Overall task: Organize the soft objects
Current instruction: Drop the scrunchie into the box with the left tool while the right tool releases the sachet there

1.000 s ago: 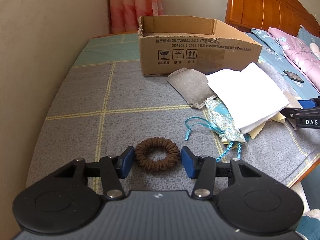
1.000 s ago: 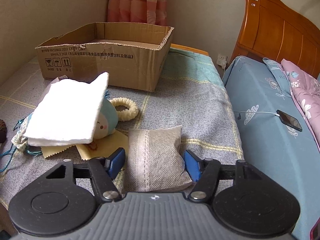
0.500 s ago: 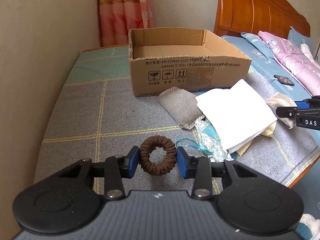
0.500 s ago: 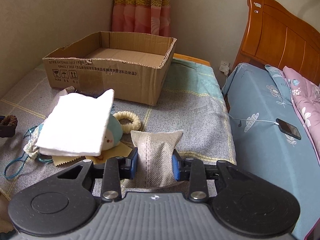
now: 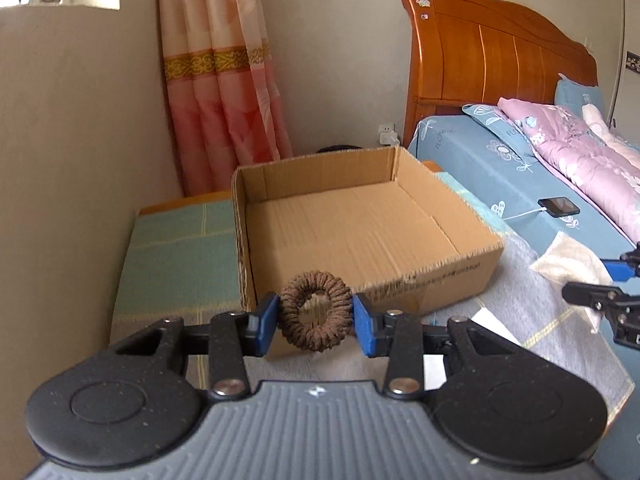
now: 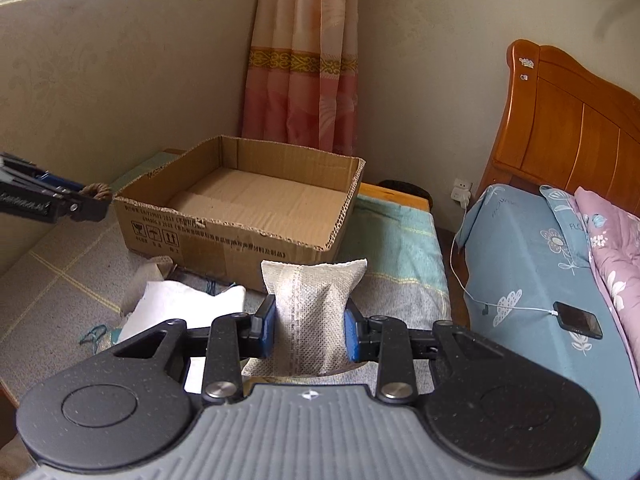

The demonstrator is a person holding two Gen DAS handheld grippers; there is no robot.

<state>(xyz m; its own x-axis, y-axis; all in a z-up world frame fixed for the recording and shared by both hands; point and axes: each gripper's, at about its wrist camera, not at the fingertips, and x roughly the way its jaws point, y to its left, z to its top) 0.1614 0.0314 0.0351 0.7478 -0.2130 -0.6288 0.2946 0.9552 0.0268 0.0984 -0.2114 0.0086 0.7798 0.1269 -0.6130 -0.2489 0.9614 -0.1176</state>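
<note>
My left gripper [image 5: 315, 322] is shut on a brown knitted hair tie [image 5: 316, 315] and holds it in the air just before the near wall of the open cardboard box [image 5: 400, 220]. My right gripper [image 6: 309, 328] is shut on a beige fabric pouch [image 6: 314, 300], lifted off the mattress in front of the same box [image 6: 240, 236]. In the right wrist view the left gripper [image 6: 86, 200] comes in from the left edge with the hair tie [image 6: 98, 190] at its tip. In the left wrist view the pouch [image 5: 568, 264] and the right gripper [image 5: 600, 288] show at the right edge.
A white folded cloth [image 6: 180, 308] with a teal cord [image 6: 92, 336] beside it lies on the grey checked mattress [image 6: 60, 280]. A bed with blue sheet, pink quilt and a charging phone [image 6: 578, 320] stands to the right. The wall and a curtain [image 6: 300, 60] are behind the box.
Both grippers closed on their objects and lifted them off the mattress. The left one moved forward toward the box with the hair tie; the right one rose with the pouch.
</note>
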